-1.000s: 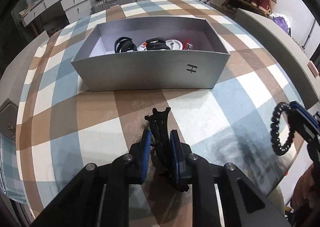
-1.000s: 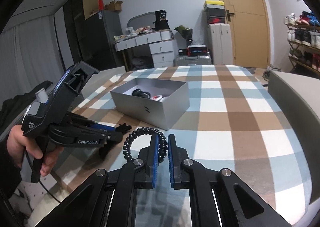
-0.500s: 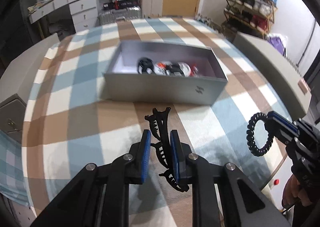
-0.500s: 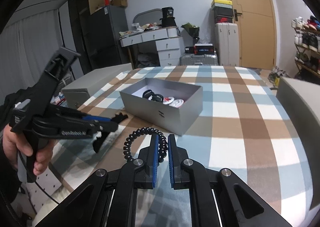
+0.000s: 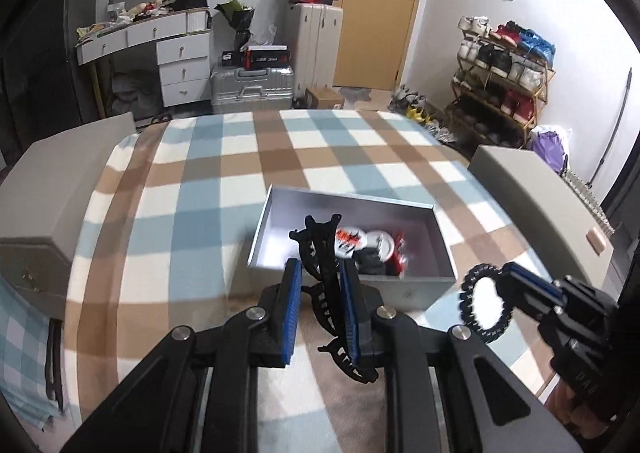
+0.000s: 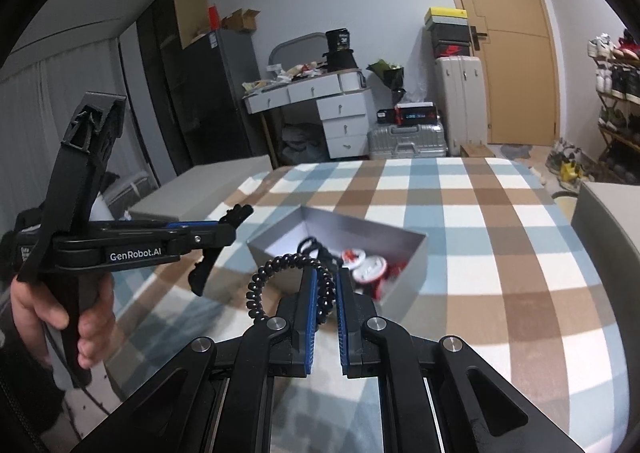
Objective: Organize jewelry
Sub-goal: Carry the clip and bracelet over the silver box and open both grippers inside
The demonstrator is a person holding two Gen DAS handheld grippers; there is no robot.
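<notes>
My left gripper (image 5: 320,273) is shut on a black claw hair clip (image 5: 322,253), held in the air just short of the grey box (image 5: 412,293). The clip's tip reaches over the box's near wall. My right gripper (image 6: 325,281) is shut on a black coiled hair tie (image 6: 272,277), whose loop sticks out to the left of its fingers. That coiled hair tie (image 5: 484,303) also shows at the right of the left wrist view, beside the box. The grey box (image 6: 408,265) holds several hair items in black, white and red.
The box stands on a bed with a blue, brown and white check cover (image 5: 192,213). Grey padded bed edges (image 5: 536,197) run along both sides. A hand (image 6: 86,313) holds the left gripper's handle. A white desk (image 6: 328,109), suitcases and a shoe rack (image 5: 504,69) stand behind.
Both grippers have risen off the cover and moved toward the box, each keeping its item. The left gripper has tipped upward, so the room now shows above the bed.
</notes>
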